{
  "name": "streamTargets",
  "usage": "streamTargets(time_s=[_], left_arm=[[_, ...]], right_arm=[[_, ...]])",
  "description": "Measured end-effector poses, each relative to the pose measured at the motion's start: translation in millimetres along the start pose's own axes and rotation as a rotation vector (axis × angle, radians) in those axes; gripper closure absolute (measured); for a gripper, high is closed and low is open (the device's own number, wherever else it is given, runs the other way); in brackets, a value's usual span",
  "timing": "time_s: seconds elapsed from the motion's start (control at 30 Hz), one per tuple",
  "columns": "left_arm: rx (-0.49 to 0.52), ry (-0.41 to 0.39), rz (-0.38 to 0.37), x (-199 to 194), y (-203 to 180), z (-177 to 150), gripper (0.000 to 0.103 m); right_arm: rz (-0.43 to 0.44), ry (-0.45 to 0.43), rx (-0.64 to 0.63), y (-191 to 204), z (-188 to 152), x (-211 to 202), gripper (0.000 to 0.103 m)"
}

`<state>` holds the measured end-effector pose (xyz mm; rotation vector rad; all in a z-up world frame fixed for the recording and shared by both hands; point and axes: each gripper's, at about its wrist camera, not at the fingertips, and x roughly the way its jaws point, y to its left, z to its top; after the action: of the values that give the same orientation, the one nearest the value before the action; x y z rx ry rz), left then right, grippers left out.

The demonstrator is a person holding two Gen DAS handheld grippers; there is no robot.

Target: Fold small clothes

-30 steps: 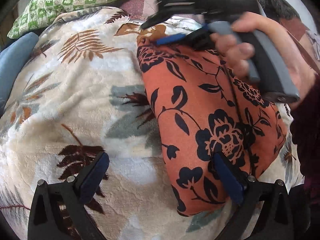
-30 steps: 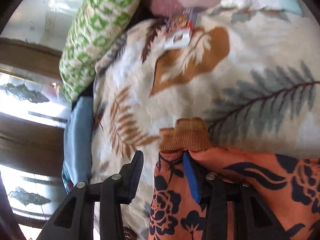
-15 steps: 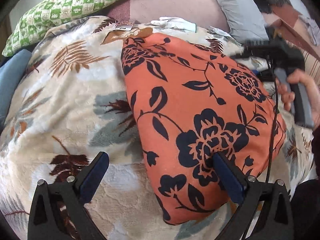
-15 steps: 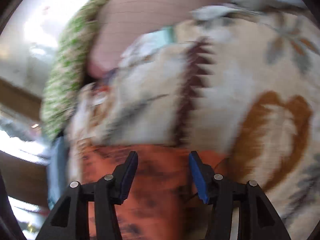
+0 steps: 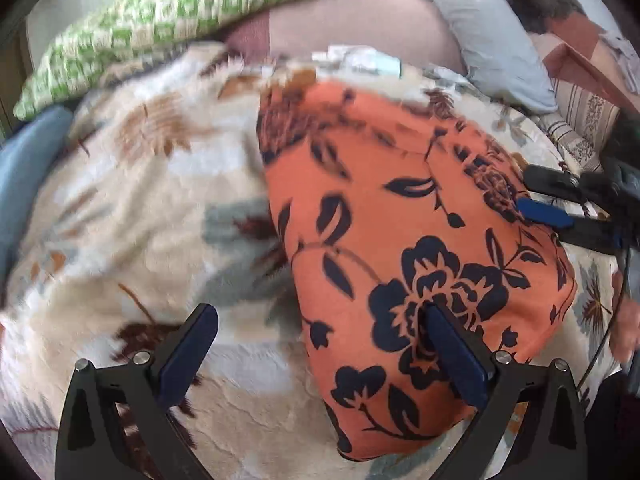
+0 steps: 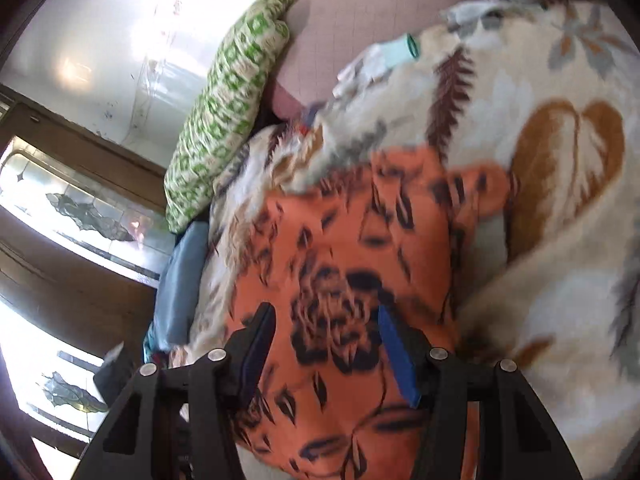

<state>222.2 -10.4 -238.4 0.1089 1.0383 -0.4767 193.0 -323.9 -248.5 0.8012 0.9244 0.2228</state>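
Bed surface, cream leaf-print blanket (image 5: 132,208) covering most of both views; both frames motion-blurred.

Left wrist view: orange floral garment (image 5: 400,248) lies flat on the blanket, right of centre, running from near the camera toward the far end of the bed. Left gripper (image 5: 320,348) spread wide and holding nothing; its right finger sits over the garment's near part, contact unclear, while its left finger is over bare blanket, well apart from the cloth. Right gripper (image 5: 540,200) enters from the right edge, blue pads (image 5: 546,213) at the garment's right border; how far apart they stand can't be judged from this angle. Green-and-white patterned pillow (image 5: 160,24) at far left, blue cushion (image 5: 20,176) at the left edge, grey pillow (image 5: 492,36) at far right. Small pale cloth item (image 5: 360,60) on the blanket beyond the garment.

Right wrist view: garment (image 6: 344,280) fills lower centre, directly under and ahead of the right gripper (image 6: 328,340). Fingers parted, nothing pinched between them, both tips over the orange fabric; whether they touch it, cannot tell. Green pillow (image 6: 232,96) upper left, blue cushion (image 6: 180,276) beside the garment's left side. Pale cloth item (image 6: 384,56) further up the blanket. Patterned glass panels (image 6: 80,208) at far left.
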Motion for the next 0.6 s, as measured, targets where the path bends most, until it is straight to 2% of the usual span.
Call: streamTargets(time_s=[0.1, 0.17, 0.27, 0.37, 0.47, 0.6], left_arm=[[-0.057, 0.001, -0.032, -2.1, 7.4, 2.7, 0.0], [-0.061, -0.019, -0.013, -7.4, 7.7, 2.9, 0.0], [-0.037, -0.034, 0.022, -10.5, 2.3, 0.1, 0.0], [-0.029, -0.01, 0.039, -5.4, -0.6, -0.2, 0.0], [-0.036, -0.021, 0.067, -5.8, -3.7, -2.9, 0.0], [-0.034, -0.041, 0.126, -6.1, -11.5, -4.7, 0.0]], right_arm=[[-0.03, -0.019, -0.002, 4.8, -10.7, -10.2, 0.045], [-0.019, -0.027, -0.031, 17.1, -11.5, -16.8, 0.045], [0.062, -0.025, -0.043, 25.1, -27.4, -24.7, 0.045], [0.012, 0.064, -0.012, 8.9, -48.2, -3.9, 0.045], [0.044, 0.046, 0.038, 1.4, -49.7, -6.7, 0.045], [0.019, 0.046, 0.009, 8.5, -51.7, -14.6, 0.045]])
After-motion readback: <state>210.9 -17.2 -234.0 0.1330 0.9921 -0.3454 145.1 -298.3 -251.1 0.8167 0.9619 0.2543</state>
